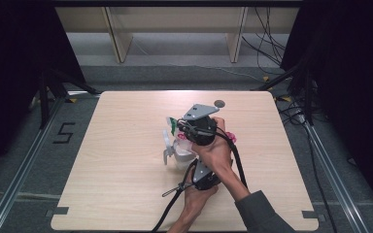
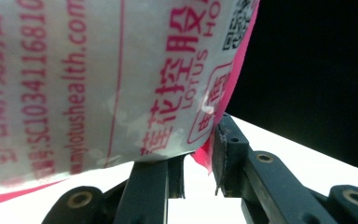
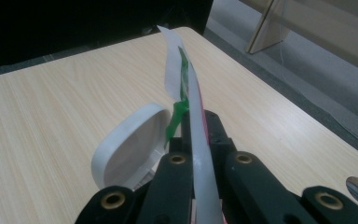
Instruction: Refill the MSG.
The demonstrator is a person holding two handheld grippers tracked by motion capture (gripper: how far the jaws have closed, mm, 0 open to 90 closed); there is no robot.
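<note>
Right gripper point(image 3: 193, 140) pinching sachet top edge point(image 3: 186, 79), left gripper point(image 2: 198, 158) clamping its printed side, white lid point(image 3: 128, 140) open at 9 o'clock, bare tabletop point(image 1: 126, 194) all round.

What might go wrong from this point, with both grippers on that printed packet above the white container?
1. The right gripper pinches just the packet by a thin edge; a pull may tear it or let it slip.
2. The left gripper grips the packet's lower corner; pulling apart could split it and spill contents on the table.
3. The open lid sits close beside the jaws and may get knocked.
</note>
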